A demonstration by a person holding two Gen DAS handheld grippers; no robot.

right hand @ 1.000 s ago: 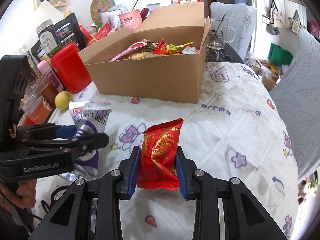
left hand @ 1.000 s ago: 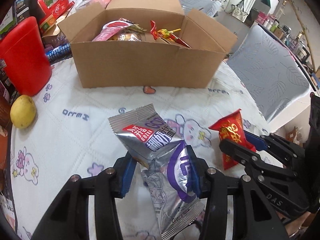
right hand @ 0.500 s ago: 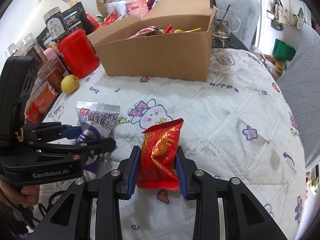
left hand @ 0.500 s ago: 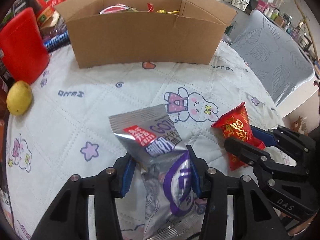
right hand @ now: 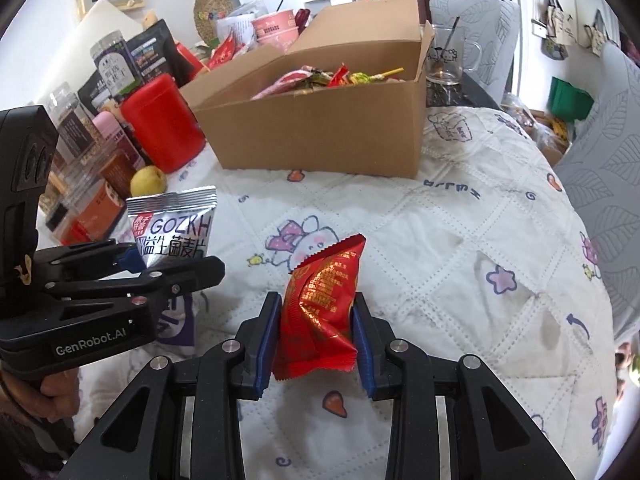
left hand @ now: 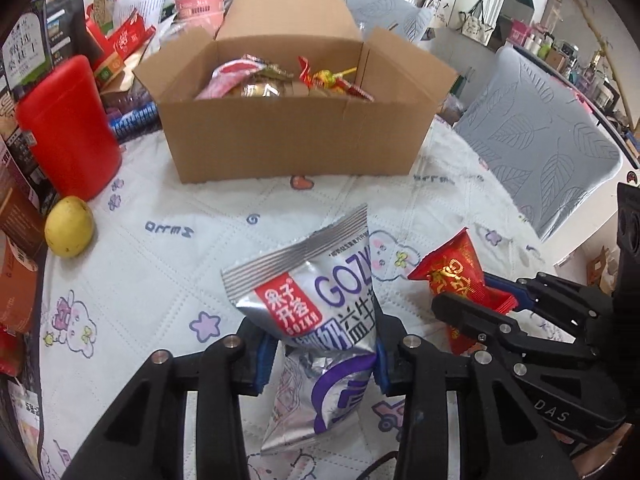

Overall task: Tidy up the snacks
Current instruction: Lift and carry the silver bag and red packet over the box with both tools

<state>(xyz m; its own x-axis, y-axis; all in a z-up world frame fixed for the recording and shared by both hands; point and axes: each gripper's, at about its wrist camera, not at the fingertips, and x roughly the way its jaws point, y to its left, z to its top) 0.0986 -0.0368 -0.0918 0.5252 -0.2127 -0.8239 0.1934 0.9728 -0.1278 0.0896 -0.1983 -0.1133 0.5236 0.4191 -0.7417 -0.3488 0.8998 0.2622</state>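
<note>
Both grippers carrying snacks: left gripper [left hand: 320, 354] jaws closing, pinching silver pouch [left hand: 316, 312]; right gripper [right hand: 316, 336] pinching red packet [right hand: 320, 304]. Next: moving over far box [left hand: 296, 144], releasing inside.

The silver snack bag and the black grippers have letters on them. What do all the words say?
"GOZKH" on the silver snack bag; its Chinese characters I cannot read surely.
"GenRobot.AI" on the left gripper.
"DAS" on the right gripper.
Gold writing on the red snack bag: too crumpled to read.
Jar and packet labels behind: too small.
</note>
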